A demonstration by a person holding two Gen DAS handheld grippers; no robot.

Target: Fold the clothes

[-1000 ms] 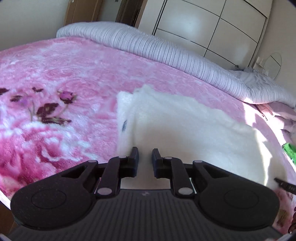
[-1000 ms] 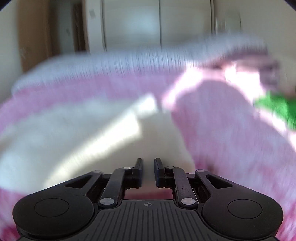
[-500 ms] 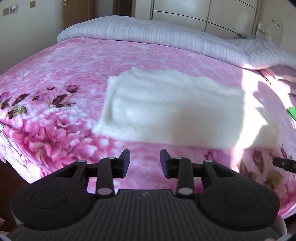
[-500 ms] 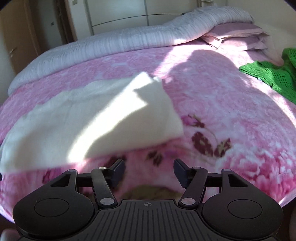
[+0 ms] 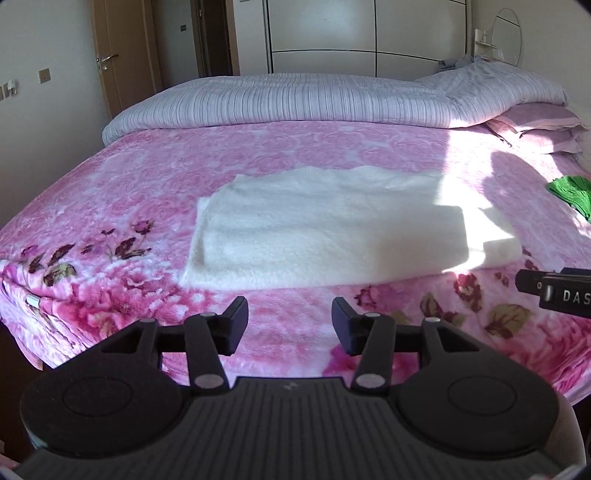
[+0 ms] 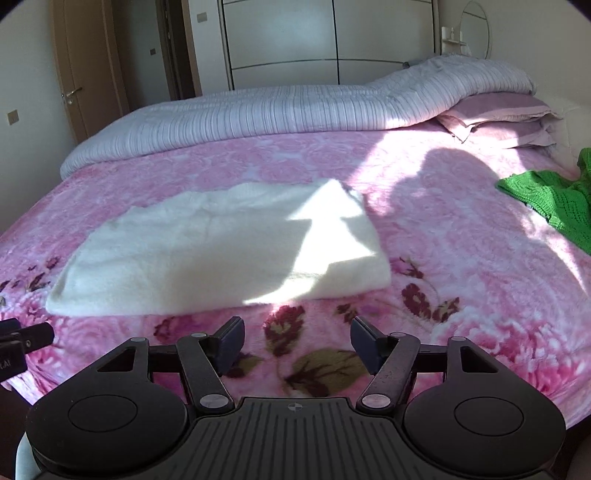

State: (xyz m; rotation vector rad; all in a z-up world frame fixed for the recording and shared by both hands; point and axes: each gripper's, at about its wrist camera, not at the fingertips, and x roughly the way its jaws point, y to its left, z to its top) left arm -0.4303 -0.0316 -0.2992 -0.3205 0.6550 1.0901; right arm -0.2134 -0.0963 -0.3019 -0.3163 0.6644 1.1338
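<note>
Evidently, both tools hung above the near edge of the bed with nothing between their fingers. The left black two-finger gripper had its jaws spread wide, over the pink floral plush blanket, and the right black two-finger gripper stood just as wide, likewise empty. Each camera caught a sliver of the other tool: the right one's tip at the right edge of the left view, the left one's tip at the left edge of the right view.

One white fluffy folded garment lay flat on the blanket, a rough rectangle with its long side across the bed, just beyond both grippers and touching neither. In the right view the same garment sat ahead and to the left of the fingers. A patch of sunlight fell on its right end, the rest lay in shade.

One green knitted garment lay unfolded toward the right side of the bed, well apart from the white one; only a small corner of it showed in the left view.

Along the far side ran one striped lilac-grey quilt, rolled into a long ridge. Two mauve pillows were stacked at the far right corner, partly under the quilt's end. Behind the bed stood one pale panelled wardrobe, one brown wooden door at the left, and one round mirror at the right.
</note>
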